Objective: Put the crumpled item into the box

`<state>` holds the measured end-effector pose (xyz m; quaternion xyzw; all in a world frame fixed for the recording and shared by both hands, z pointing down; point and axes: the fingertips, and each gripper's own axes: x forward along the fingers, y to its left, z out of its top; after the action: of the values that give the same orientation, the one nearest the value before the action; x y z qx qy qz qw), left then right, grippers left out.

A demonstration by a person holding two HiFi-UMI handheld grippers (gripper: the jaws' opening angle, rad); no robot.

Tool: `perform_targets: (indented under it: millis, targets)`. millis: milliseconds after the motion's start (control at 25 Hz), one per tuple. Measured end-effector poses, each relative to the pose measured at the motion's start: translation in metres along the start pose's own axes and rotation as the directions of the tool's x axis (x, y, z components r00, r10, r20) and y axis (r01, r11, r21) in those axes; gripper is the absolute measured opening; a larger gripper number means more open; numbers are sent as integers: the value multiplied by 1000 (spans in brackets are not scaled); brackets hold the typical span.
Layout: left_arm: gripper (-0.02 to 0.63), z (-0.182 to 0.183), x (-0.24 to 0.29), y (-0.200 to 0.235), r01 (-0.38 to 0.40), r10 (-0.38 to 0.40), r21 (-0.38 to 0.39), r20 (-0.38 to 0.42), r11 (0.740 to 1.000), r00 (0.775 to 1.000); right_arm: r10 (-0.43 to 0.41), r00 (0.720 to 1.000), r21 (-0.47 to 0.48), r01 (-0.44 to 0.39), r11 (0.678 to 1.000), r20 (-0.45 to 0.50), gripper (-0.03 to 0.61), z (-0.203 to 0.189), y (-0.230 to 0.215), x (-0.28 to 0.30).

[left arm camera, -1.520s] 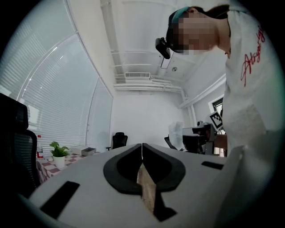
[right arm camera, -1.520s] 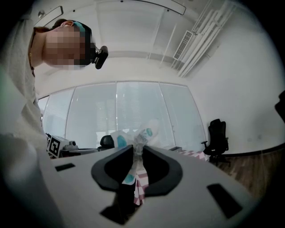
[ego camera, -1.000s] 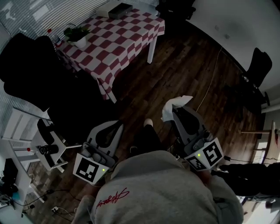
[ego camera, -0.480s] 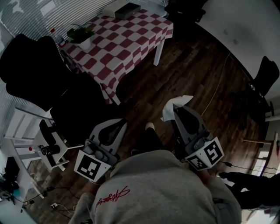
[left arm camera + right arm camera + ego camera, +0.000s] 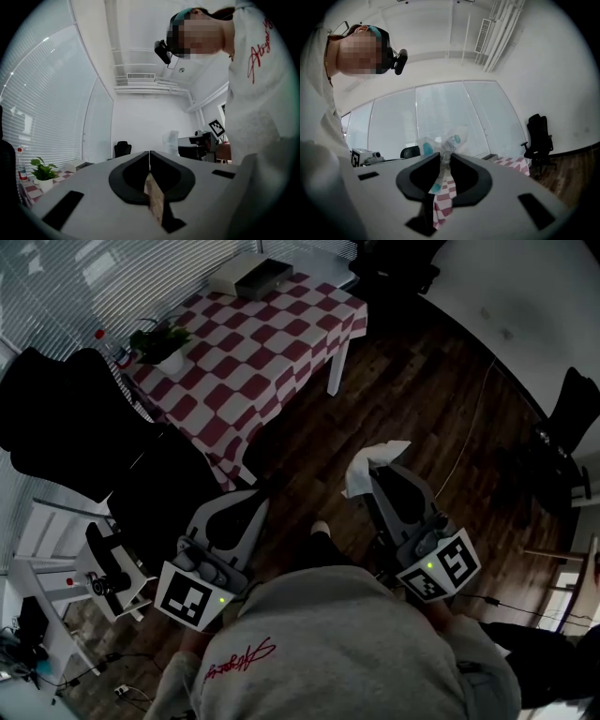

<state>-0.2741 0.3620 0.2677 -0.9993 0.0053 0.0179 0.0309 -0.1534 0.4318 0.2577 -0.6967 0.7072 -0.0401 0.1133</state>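
The crumpled item (image 5: 373,465) is a white wad of wrapper with teal marks, and it sticks out past the tips of my right gripper (image 5: 372,476), which is shut on it over the dark wood floor. In the right gripper view the wad (image 5: 444,144) is pinched between the jaws of the right gripper (image 5: 445,157). My left gripper (image 5: 251,505) is held beside it, pointing level, with its jaws shut and nothing between them; they meet in a line in the left gripper view (image 5: 149,155). The box (image 5: 251,277) lies open at the far end of the red-and-white checked table (image 5: 281,343).
A potted plant (image 5: 155,341) stands at the table's left corner. Black office chairs (image 5: 66,418) crowd the left side, with a white rack (image 5: 47,531) below them. Another black chair (image 5: 574,399) stands at the right. A thin cable (image 5: 466,423) runs across the floor.
Both grippers have travelled forward toward the table, the right one still carrying the crumpled item. The table and box now sit lower and fuller in the head view.
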Motion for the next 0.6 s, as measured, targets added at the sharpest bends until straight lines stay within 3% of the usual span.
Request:
perform_targets:
  millis: [360,600]
  targets:
    - [18,3,51,27,-45,45,10,6,999,999,54,999,-30,-54,998,3,75,16,-48,31]
    - [18,5,96,28,-20,20,11,26,1000,999,54,998,-37,-53,998,12,75,24,-84,30]
